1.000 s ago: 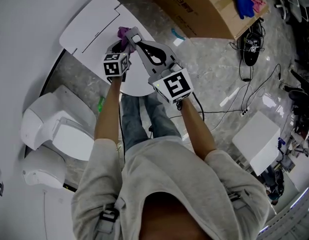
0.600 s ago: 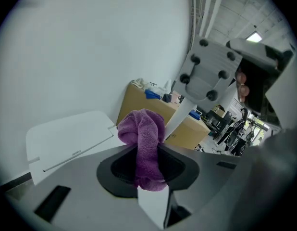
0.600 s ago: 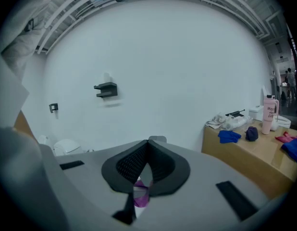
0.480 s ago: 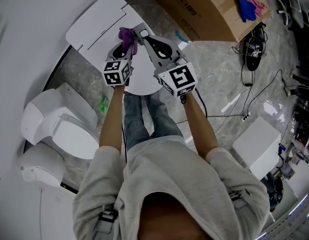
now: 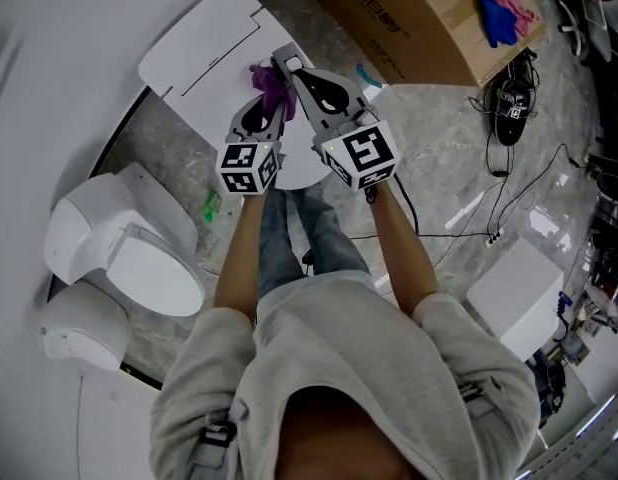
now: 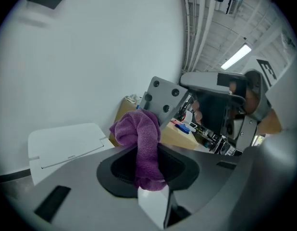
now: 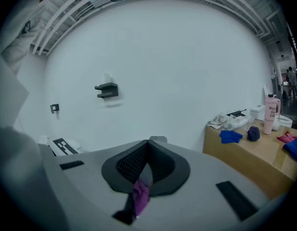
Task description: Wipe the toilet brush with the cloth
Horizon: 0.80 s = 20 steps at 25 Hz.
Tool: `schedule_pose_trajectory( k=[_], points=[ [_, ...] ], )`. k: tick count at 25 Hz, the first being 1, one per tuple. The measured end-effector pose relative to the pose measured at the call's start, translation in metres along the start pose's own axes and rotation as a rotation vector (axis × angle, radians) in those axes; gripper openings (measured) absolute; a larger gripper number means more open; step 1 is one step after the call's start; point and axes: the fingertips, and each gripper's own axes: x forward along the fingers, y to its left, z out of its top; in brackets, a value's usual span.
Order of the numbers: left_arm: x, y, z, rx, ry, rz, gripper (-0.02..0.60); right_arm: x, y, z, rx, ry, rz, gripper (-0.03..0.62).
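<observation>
Left gripper is clamped on the purple cloth, which stands up out of its jaws in a loose curl. Right gripper has its tips pressed together. Lower down, a purple sliver and a dark shape show through the gap, too blurred to name. No view lets me pick out the toilet brush. Only the head view shows the white toilet and grey marbled floor. Only the right gripper view shows the black wall bracket.
</observation>
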Motion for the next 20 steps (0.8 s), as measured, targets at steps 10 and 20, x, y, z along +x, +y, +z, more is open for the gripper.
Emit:
schedule_pose_trajectory(
  k=[10, 20],
  points=[
    [0.022, 0.005, 0.005, 0.017, 0.025, -0.005, 0.110, 0.000, -0.001, 0.002, 0.018, -0.002, -0.002, 0.031],
    [0.042, 0.023, -0.007, 0.021, 0.074, 0.011, 0.110, 0.000, 0.001, 0.003, 0.015, -0.005, 0.003, 0.031]
  ],
)
